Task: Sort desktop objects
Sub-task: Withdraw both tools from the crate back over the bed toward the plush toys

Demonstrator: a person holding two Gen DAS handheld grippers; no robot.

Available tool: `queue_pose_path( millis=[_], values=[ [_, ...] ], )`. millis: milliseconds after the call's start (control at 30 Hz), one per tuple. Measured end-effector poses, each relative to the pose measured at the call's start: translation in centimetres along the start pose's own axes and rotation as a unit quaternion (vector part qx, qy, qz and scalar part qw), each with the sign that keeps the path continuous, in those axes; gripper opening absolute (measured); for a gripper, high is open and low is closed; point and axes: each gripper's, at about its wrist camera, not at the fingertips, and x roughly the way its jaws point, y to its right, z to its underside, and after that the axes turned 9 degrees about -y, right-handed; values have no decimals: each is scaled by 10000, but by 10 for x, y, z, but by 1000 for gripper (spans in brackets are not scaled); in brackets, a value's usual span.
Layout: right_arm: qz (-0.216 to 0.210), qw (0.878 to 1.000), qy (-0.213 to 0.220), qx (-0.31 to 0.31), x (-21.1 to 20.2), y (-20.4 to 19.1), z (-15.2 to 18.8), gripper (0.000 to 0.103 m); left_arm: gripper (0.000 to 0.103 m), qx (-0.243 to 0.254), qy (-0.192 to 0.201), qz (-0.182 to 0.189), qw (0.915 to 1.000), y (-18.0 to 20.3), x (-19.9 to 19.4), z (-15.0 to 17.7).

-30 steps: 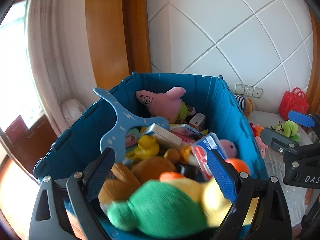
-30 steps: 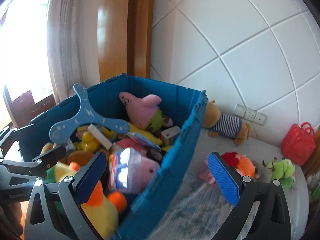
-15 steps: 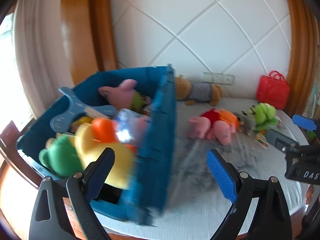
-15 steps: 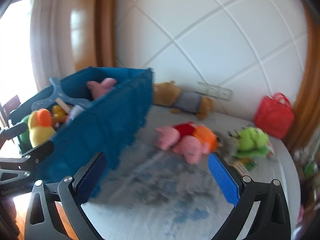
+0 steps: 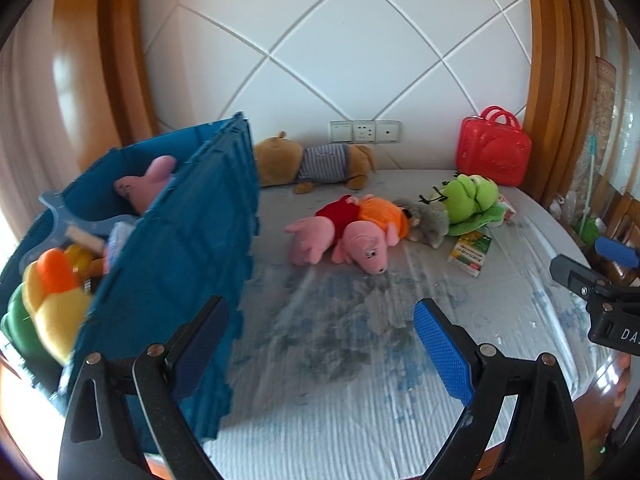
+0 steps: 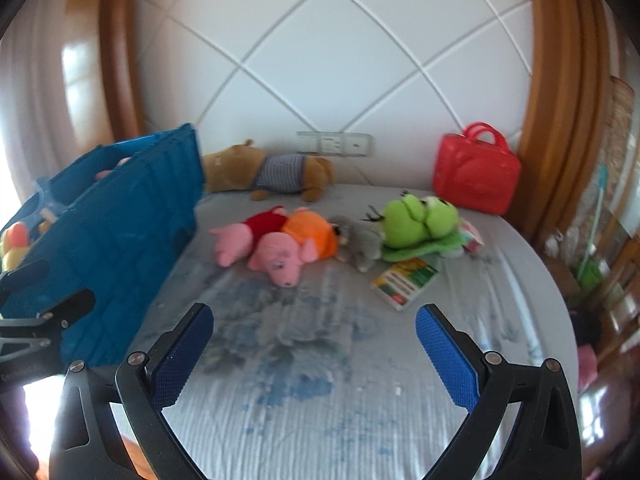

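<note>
While we hold both grippers over the pale cloth, the left gripper and the right gripper each stand with jaws wide apart and nothing between the blue pads. Taking the blue crate as our landmark, everything else lies to its right. Just right of its far corner a brown plush in a striped shirt lies lengthwise along the wall. Nearer us, two pink pig plushes lie side by side, touching, snouts toward us. Right of them come a small grey plush, a green frog plush and a flat green-and-red box, its print too small for us to read. Farthest from the crate a red toy case stands upright against the wall. We can read only "DA" on the other gripper's body at the left view's right edge. The left view alone looks well into the crate: a pink star plush, a blue flat toy, a yellow-and-green plush. The right view is blurred.
</note>
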Motion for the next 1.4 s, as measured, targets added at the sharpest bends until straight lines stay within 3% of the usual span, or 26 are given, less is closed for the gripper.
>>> queue_pose_path(
  millis=[633,900,1167,1400],
  values=[
    [983,9893,-484,966,62,84,-22,103,95,354,-438,755,9956,35,111,-69],
    [822,9898,-768,872,109,126,-38,103,95,234,-667,659,9953,68,150,-84],
    [425,9924,-1027,526,178,178,-69,103,95,-280,-1053,219,9938,103,199,-95],
    [40,9925,-1196,265,226,180,-93,103,95,-528,-1290,-104,9902,102,227,-103]
  ],
)
